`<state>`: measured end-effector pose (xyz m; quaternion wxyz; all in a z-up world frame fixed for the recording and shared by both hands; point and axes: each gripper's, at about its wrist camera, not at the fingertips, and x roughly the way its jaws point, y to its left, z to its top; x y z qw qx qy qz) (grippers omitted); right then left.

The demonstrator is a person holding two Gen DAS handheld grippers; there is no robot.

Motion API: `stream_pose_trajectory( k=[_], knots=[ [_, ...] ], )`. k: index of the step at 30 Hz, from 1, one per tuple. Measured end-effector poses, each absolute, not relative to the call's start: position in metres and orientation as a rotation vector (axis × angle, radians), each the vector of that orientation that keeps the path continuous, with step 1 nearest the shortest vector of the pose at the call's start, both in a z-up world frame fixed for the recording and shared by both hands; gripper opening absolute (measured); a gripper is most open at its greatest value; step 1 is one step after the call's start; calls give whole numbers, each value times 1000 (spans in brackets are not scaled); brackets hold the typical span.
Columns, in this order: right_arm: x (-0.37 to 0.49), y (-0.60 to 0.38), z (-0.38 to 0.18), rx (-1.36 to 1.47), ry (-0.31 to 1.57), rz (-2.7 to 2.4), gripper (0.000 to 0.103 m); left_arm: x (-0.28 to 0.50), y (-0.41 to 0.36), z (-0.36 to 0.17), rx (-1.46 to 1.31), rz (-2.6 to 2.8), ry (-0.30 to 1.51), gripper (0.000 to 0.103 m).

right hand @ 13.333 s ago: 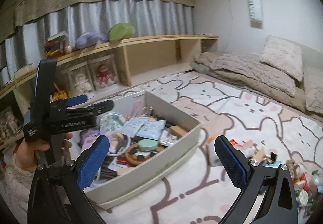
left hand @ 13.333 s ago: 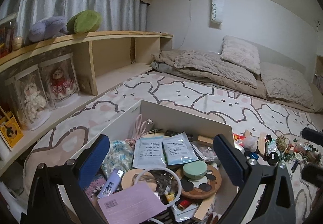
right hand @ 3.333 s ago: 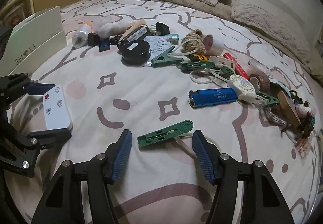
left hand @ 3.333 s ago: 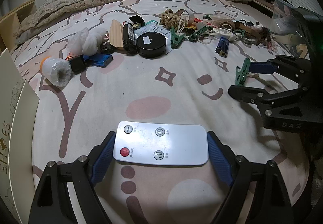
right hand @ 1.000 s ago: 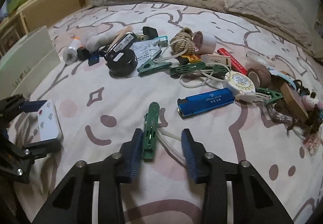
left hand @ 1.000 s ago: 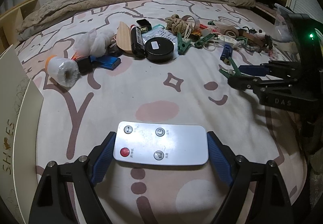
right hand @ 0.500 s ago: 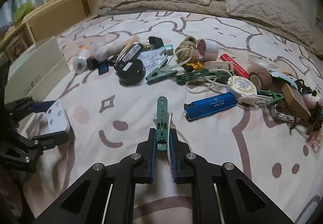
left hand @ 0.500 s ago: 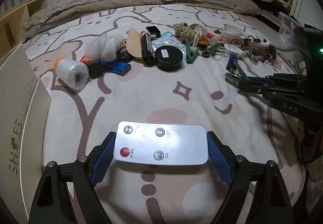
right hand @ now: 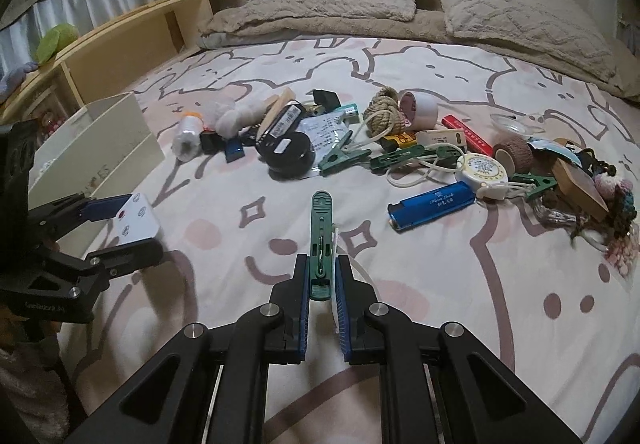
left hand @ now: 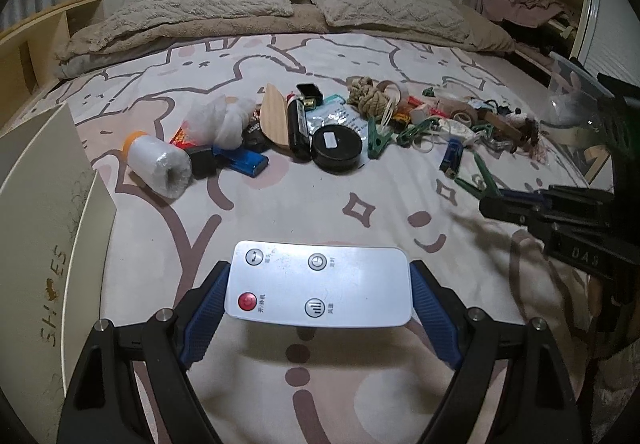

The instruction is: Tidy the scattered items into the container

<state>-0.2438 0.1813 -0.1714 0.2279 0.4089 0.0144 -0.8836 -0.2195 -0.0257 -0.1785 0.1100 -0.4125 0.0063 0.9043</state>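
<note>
A white remote [left hand: 352, 284] with a red button sits crosswise between my left gripper's [left hand: 319, 278] blue pads, which press on its two short ends above the patterned bedspread. My right gripper [right hand: 322, 272] is shut on a green clothespin [right hand: 321, 224] that points forward, with a white cord [right hand: 337, 244] trailing beside it. From the left wrist view, that right gripper [left hand: 494, 199] and the clothespin [left hand: 476, 177] are at the right. The cream cardboard box [right hand: 100, 139] stands at the left, its wall [left hand: 44, 203] right beside my left gripper [right hand: 130, 228].
A pile of small items lies across the bed's middle: a black round tin [right hand: 286, 155], a blue lighter [right hand: 432, 203], a rope ball [right hand: 386, 115], a film-wrapped roll [left hand: 160, 163], more green pins [right hand: 344, 157]. Pillows and a blanket [right hand: 320, 7] lie beyond, a wooden shelf [right hand: 132, 39] at left.
My right gripper's jaws closed on the green clothespin and lifted it off the bedspread. Both grippers rose a little; the left kept its hold on the remote.
</note>
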Motion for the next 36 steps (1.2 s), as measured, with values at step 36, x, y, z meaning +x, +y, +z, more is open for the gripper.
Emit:
stream_pose_trajectory(
  k=[36],
  knots=[
    [-201,115,-13,753,100,-2386,13,-152,-98,4,-871,2975,-71,87]
  ],
)
